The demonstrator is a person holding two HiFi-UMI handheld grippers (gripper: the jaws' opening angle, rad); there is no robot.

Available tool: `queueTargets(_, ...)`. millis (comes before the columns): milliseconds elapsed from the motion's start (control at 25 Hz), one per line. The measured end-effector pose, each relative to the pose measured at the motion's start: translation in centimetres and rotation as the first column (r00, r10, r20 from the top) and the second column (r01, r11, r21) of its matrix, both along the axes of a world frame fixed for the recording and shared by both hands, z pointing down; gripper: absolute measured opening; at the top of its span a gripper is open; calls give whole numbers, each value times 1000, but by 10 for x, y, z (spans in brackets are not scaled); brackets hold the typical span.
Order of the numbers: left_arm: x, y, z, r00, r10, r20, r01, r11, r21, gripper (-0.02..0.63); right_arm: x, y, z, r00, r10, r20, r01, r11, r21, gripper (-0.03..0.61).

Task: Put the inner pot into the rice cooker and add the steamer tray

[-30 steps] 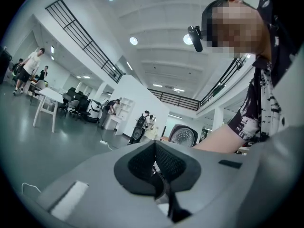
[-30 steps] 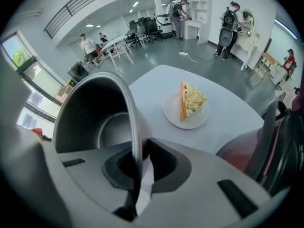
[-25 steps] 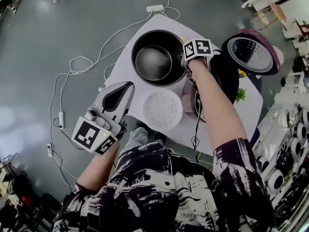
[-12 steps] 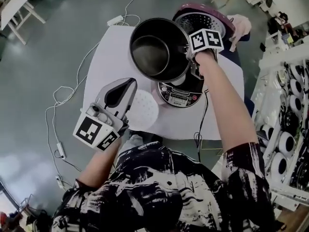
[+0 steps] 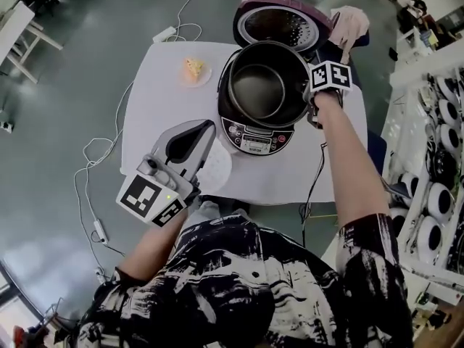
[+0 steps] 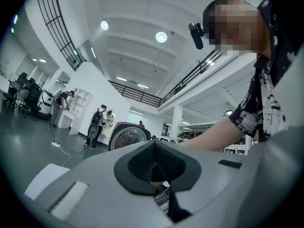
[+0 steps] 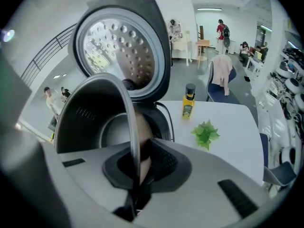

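Note:
The dark metal inner pot (image 5: 264,85) hangs slightly tilted over the opening of the rice cooker (image 5: 250,138), whose lid (image 5: 279,24) stands open behind it. My right gripper (image 5: 310,100) is shut on the right side of the pot's rim. In the right gripper view the rim (image 7: 128,122) runs down between the jaws of that gripper (image 7: 137,160). The white perforated steamer tray (image 5: 217,172) lies on the table in front of the cooker. My left gripper (image 5: 209,127) hovers over the tray's left part, shut and empty (image 6: 154,146).
On the white table (image 5: 159,114) are a small plate of food (image 5: 193,69), a yellow bottle (image 7: 188,103) and a green leaf sprig (image 7: 205,133). A chair with a draped cloth (image 5: 348,22) stands behind the table. Cables and a power strip (image 5: 163,33) lie on the floor.
My right gripper has lifted the pot off the table and carried it rightwards to the cooker. The left gripper has shifted right, over the steamer tray.

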State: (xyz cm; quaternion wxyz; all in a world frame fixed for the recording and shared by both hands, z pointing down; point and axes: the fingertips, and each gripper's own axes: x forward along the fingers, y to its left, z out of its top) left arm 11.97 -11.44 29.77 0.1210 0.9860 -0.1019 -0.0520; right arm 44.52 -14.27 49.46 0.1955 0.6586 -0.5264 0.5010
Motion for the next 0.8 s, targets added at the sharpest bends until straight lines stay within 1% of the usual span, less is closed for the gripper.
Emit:
queueTargets(240,-4,-3,5,999,-28,23,28,1000,-5,5,4,3,27,1000,17,-2,-17,999,-39,8)
queueTargets(400,-12,-9,11,998,-58,29,58,998,-14,5,3,-3,41,1000,4,-26,-6,998,-65,8)
queueTargets(600,-19,-15,14,996,-81,32,82,996,-22,5,6,-7,50,995,-8,-102,-3,994,-112,9)
queueTargets(800,-26,-20,19,995,-96,32,97,995,-31,5,8,-10,57,982,-42,-183,13,987,-159,8)
